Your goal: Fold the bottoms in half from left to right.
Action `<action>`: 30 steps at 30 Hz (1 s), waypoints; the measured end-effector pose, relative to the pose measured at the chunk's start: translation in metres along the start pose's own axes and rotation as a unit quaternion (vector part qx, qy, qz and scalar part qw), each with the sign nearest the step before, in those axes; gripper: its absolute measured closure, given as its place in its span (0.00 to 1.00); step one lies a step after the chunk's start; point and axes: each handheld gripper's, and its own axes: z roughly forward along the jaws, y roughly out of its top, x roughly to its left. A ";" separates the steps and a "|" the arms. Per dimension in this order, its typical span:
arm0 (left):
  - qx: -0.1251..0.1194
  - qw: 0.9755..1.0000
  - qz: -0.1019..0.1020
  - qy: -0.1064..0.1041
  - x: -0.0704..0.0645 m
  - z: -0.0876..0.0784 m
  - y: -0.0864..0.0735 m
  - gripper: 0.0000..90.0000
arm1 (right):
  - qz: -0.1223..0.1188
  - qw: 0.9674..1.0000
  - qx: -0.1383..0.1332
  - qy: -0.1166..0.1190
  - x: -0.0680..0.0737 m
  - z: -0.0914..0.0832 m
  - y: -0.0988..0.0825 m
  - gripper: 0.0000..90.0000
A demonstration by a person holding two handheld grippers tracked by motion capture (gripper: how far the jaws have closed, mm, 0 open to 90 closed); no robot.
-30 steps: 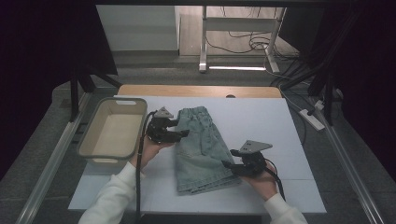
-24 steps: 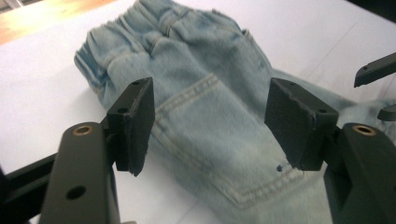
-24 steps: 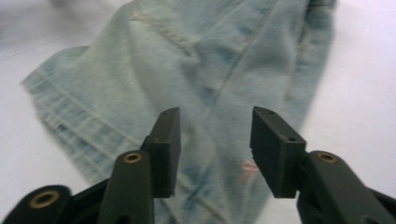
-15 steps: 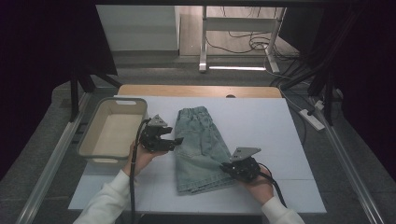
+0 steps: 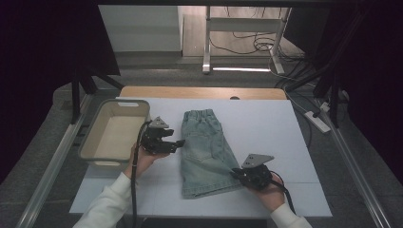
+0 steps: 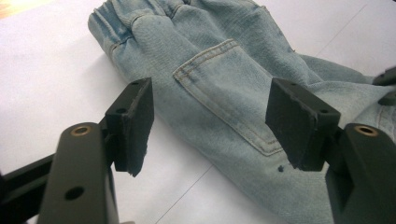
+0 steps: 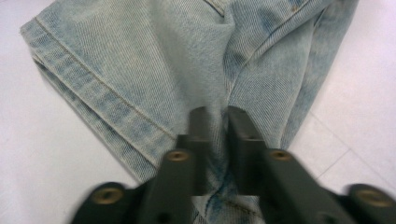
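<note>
A pair of light blue denim shorts (image 5: 206, 152) lies folded lengthwise on the white table (image 5: 266, 123), waistband at the far end. My left gripper (image 5: 178, 142) hovers at the shorts' left edge, level with the back pocket. Its jaws are wide open, and in the left gripper view (image 6: 217, 123) nothing is gripped between them. My right gripper (image 5: 236, 172) is at the right edge near the hem. Its jaws have just been opening a little, but they stay nearly together with a fold of denim (image 7: 140, 60) pinched between them (image 7: 218, 116).
A beige plastic bin (image 5: 90, 137) stands on the table's left side, just beyond my left hand. Bare white tabletop lies right of the shorts. A wooden strip (image 5: 199, 92) runs along the far edge, with cables and a frame on the floor behind.
The right gripper's jaws, apart a second ago, have come together on the shorts' right edge. Both hands have stayed almost where they were.
</note>
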 end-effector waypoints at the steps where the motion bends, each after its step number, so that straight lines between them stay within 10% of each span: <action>1: 0.000 1.000 0.001 0.000 0.000 0.000 0.000 0.37 | -0.004 1.000 -0.003 -0.006 0.001 -0.001 0.001 0.74; 9: 0.001 1.000 0.001 -0.005 0.000 0.002 0.002 0.36 | 0.033 0.997 -0.070 -0.026 -0.007 -0.013 0.011 0.53; 30: -0.006 1.000 -0.022 -0.003 0.009 -0.005 0.004 0.26 | 0.049 0.995 -0.075 -0.041 -0.033 0.020 0.051 0.45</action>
